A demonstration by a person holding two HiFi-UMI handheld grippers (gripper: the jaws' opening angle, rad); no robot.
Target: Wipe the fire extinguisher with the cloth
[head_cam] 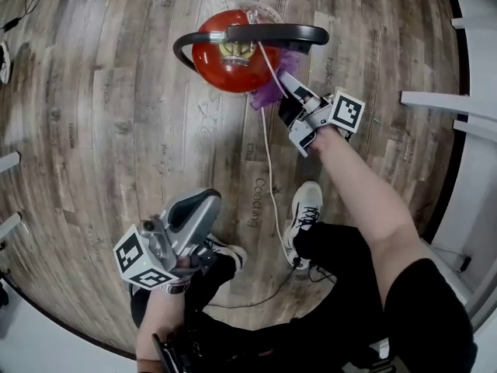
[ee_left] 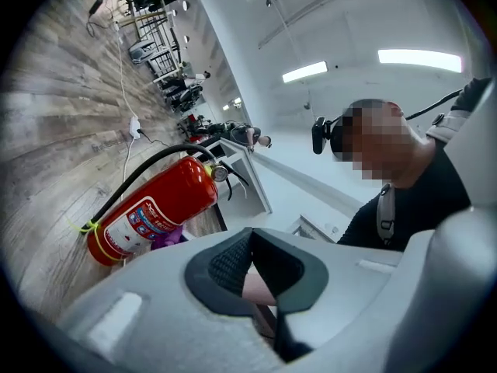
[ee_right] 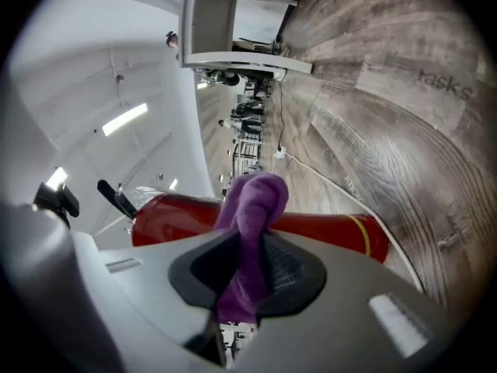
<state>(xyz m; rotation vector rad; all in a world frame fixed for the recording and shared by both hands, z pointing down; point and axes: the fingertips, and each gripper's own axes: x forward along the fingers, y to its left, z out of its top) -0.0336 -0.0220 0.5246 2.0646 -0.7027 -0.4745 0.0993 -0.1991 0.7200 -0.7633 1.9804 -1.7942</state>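
Note:
The red fire extinguisher [head_cam: 225, 57] stands on the wooden floor, seen from above, with its black hose [head_cam: 256, 31] arcing over the top. My right gripper [head_cam: 282, 88] is shut on the purple cloth [head_cam: 268, 93], which is at the cylinder's right side. In the right gripper view the cloth [ee_right: 252, 208] sticks up between the jaws of the right gripper [ee_right: 248, 270], right in front of the red cylinder [ee_right: 330, 228]. My left gripper [head_cam: 206, 202] is shut and empty, well short of the extinguisher, near the person's knee. In the left gripper view its gripper [ee_left: 252, 266] faces the extinguisher [ee_left: 151, 208].
A white cable [head_cam: 269, 177] runs along the floor from the extinguisher toward the person's white shoes [head_cam: 304, 208]. White furniture legs [head_cam: 439, 101] and a wall stand at the right. A black cord [head_cam: 23, 10] lies at the far left.

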